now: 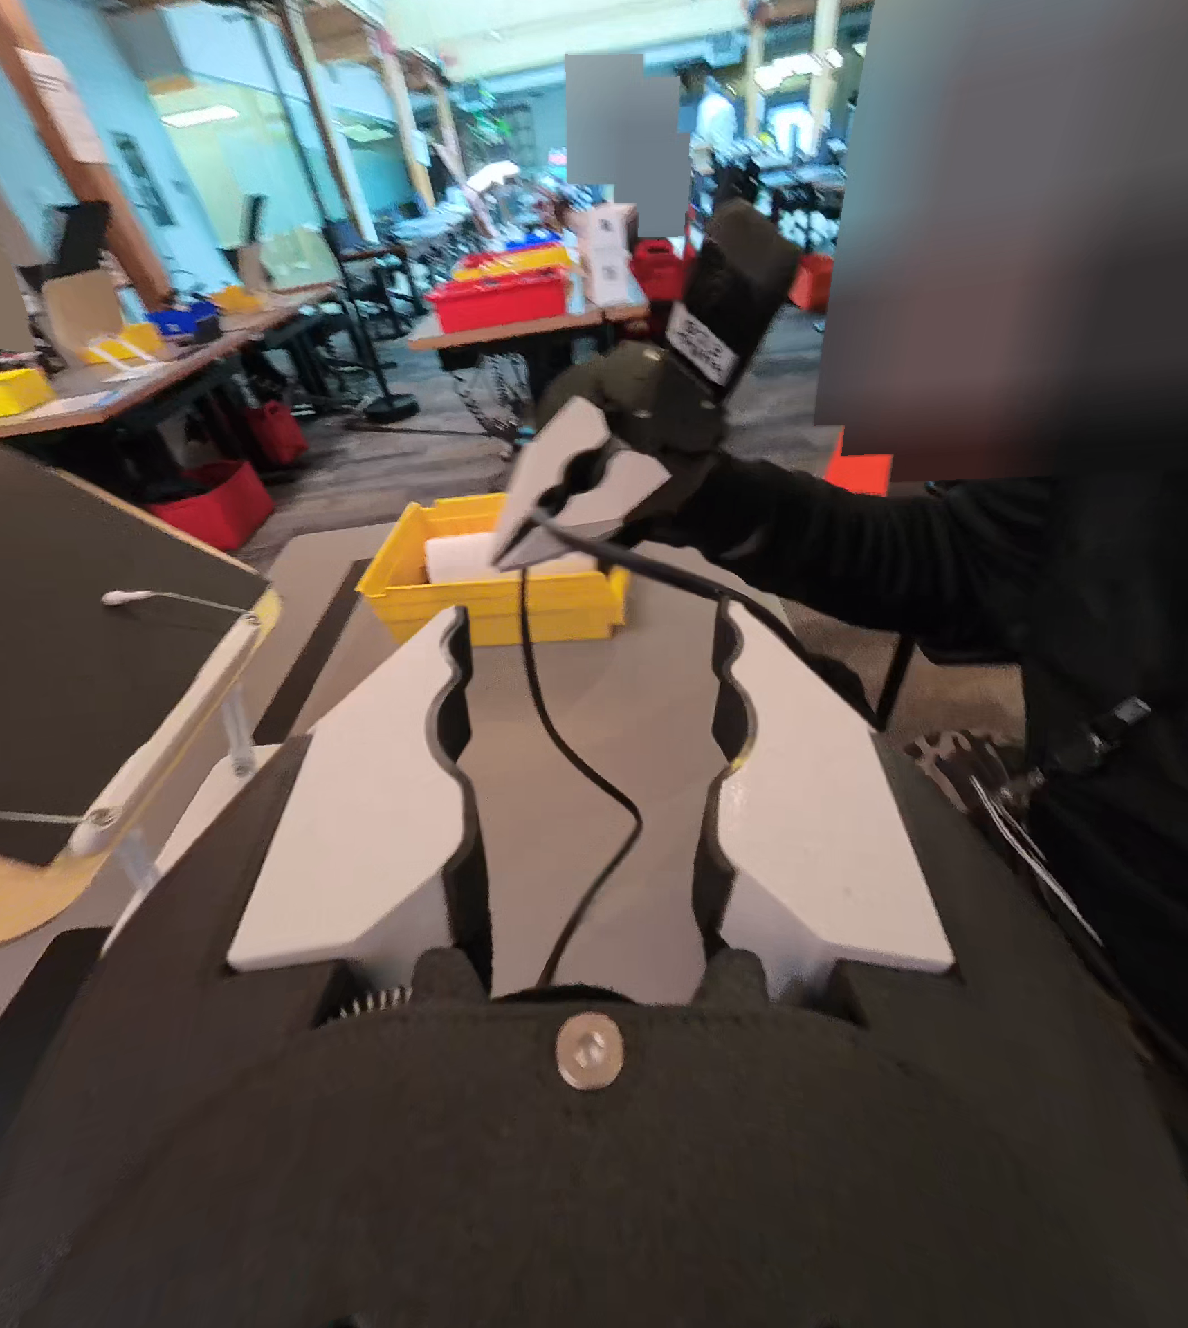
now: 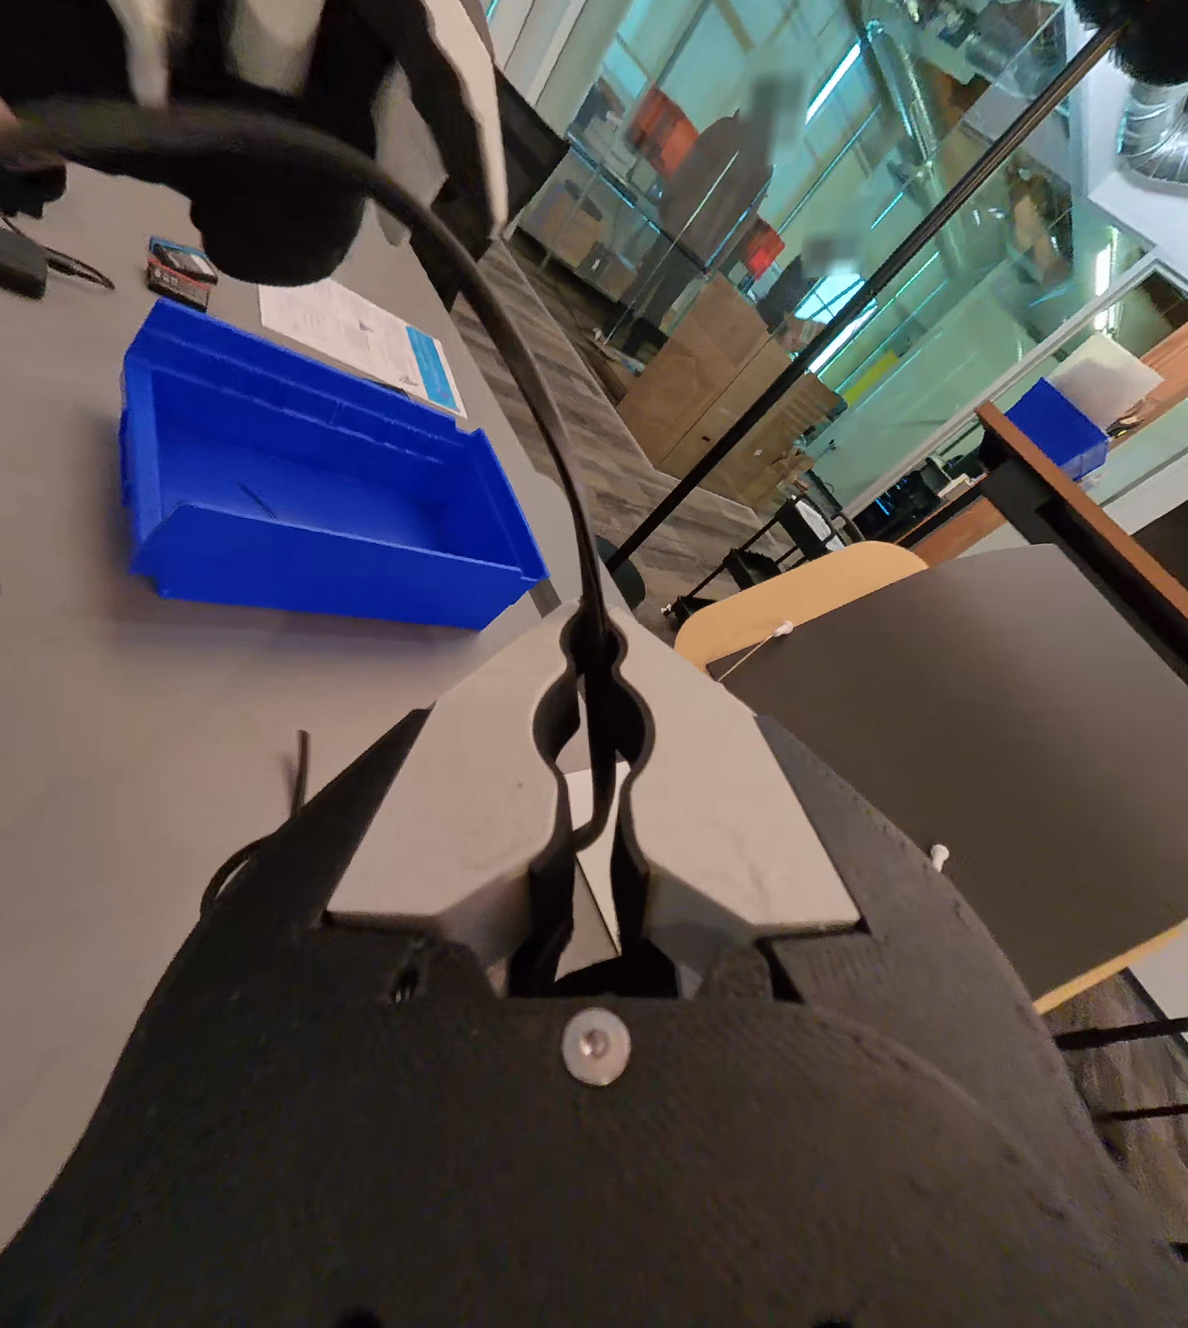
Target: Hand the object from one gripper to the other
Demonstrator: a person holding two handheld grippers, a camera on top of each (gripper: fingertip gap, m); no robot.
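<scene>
Above grey table (image 1: pixel 576 690), black cable (image 1: pixel 562 747) clamped in right tongs (image 1: pixel 515 550), dangling between wide-apart left tongs (image 1: pixel 591 632).

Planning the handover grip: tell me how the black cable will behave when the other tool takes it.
Likely floppy: the black cable hangs in loose S-curves below the right tool, shut on it. Probably light: a tip pinch holds it. It may swing or slip: it is thin and smooth-looking, and the left tool stands wide open around it.
</scene>
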